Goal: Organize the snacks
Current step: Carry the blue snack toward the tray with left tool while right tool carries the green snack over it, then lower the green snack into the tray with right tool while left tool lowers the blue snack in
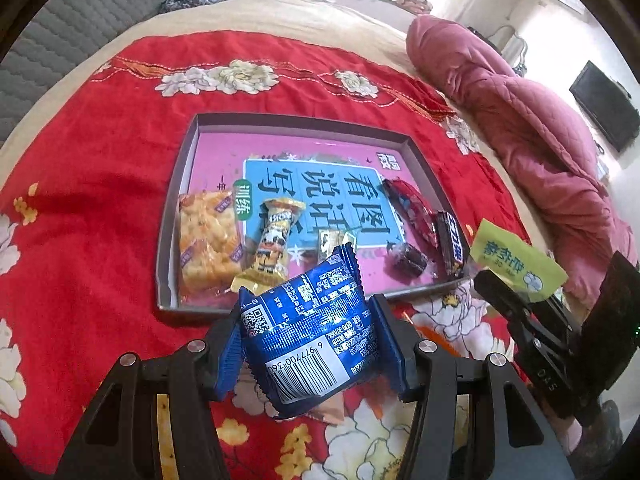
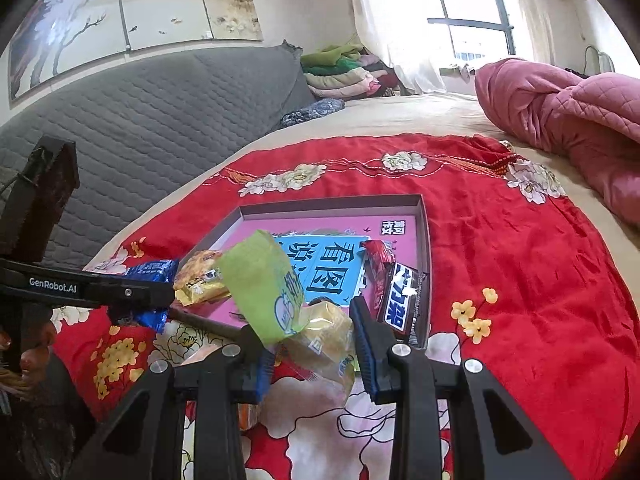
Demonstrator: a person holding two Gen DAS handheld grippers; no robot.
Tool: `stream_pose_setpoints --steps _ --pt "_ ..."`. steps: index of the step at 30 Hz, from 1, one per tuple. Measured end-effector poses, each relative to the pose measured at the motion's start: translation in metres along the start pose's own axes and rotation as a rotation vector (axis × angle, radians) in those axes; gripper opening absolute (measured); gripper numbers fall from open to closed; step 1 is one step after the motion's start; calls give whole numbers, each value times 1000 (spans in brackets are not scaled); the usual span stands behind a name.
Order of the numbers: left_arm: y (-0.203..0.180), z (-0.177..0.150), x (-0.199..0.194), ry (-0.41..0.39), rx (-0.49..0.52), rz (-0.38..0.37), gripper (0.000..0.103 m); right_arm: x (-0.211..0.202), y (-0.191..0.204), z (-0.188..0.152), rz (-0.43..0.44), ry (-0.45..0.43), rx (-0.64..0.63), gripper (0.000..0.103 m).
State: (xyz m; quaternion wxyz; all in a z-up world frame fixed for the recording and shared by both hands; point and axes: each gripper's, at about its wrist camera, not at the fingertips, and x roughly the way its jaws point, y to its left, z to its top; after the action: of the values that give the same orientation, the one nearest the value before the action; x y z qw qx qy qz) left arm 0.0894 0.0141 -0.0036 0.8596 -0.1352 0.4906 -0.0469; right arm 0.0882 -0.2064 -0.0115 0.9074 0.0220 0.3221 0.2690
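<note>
Left gripper clamps the blue foil snack packet just short of the shallow grey cardboard tray's near edge, ready to drop in. Right gripper pinches the lime-green packet (raised over the near-right corner).

The blue snack packet is glossy, crinkled foil-like film with a white printed barcode patch. The green packet looks matt plastic, its clear end shiny. The box tray has dull grey cardboard walls and a smooth printed paper floor. The red floral blanket is plush cloth; the pink quilt is stitched, matt fabric. The left hand-held gripper is matt black plastic with bright metal screws.
</note>
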Motion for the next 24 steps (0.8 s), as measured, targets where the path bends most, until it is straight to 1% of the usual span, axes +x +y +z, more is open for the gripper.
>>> stream_pose_setpoints --steps 9,24 --pt "3 7 14 -2 4 27 59 3 -5 2 -12 -3 19 35" --pt "7 18 38 7 -15 38 59 12 -10 7 -14 -9 47 35"
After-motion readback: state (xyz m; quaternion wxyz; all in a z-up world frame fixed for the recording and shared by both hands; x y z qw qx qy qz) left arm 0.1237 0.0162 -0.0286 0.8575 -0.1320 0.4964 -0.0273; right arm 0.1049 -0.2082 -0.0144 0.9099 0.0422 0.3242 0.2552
